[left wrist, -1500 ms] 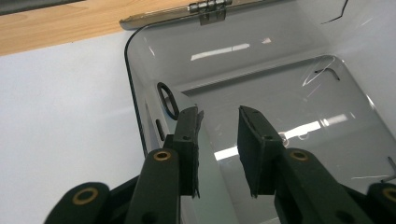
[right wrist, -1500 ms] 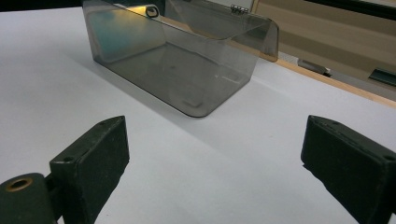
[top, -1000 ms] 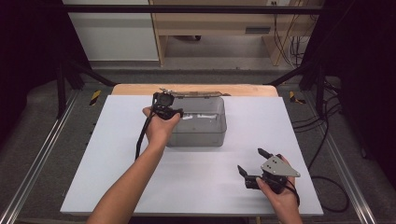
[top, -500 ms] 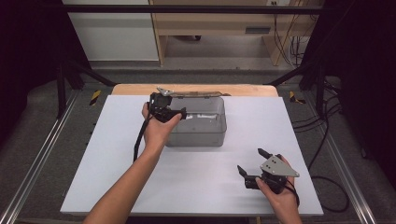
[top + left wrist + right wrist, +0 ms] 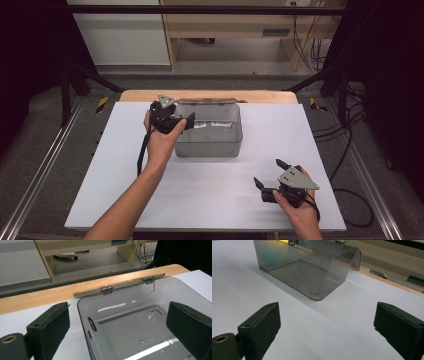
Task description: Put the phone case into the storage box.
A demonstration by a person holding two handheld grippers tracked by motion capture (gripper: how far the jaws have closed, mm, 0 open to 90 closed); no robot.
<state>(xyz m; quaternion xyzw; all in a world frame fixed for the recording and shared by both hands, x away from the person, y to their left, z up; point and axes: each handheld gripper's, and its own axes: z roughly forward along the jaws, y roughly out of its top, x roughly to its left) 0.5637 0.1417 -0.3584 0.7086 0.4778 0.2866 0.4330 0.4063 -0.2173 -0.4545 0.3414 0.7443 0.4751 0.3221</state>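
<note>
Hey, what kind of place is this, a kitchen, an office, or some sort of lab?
Most likely a lab recording bench: a white tabletop framed by metal rails, black curtains around it, and loose cables across the grey floor.

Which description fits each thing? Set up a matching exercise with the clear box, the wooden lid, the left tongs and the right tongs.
Things:
1. clear box
2. wooden lid
3. left tongs
4. right tongs

Descriptions:
A. open, near the table's front edge
B. hinged, folded back behind the box
C. open, at the box's left rim
D. lidless on top, nothing large inside

Pairs: 1-D, 2-B, 3-C, 4-A
</note>
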